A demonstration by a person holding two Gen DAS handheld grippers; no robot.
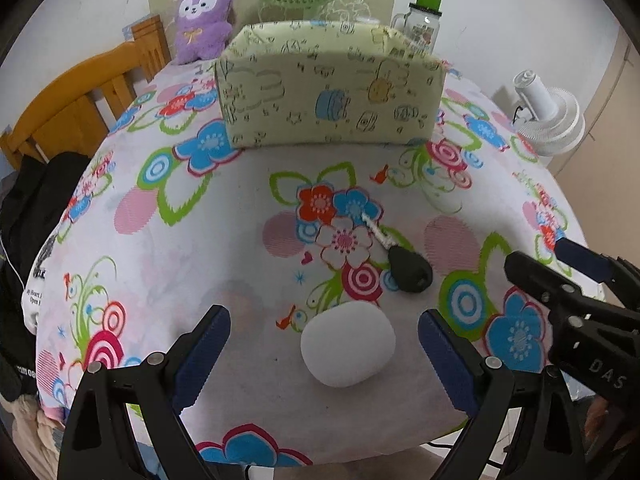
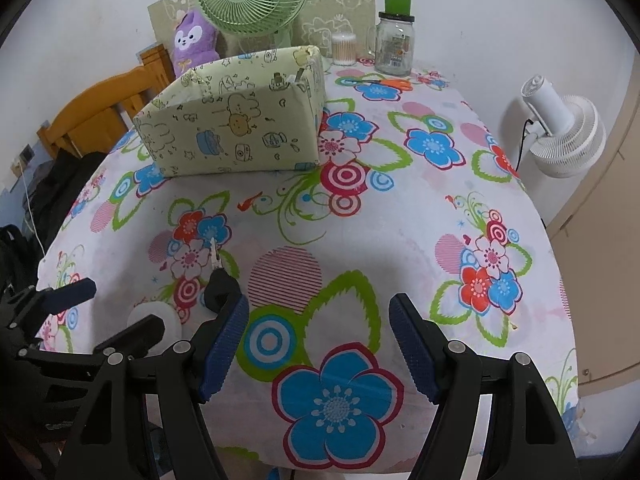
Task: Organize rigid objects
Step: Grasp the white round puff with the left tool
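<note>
Far: paper-wrapped box [image 1: 328,84], contents hidden; glass jar [image 2: 394,46], seemingly empty. Near: white case [image 1: 347,345], key [image 1: 402,260]. Your left gripper [image 1: 324,354] and right gripper [image 2: 320,346] gape, holding nothing.

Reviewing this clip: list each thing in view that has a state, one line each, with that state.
Left tool: open, jaws either side of the white rounded object, not touching it.
Right tool: open, nothing between its jaws.
White rounded object: lying on the floral tablecloth.
Black-headed key: lying flat, apart from the white object.
Green patterned box: upright; top not visible.
Clear glass jar: upright, lid on.
</note>
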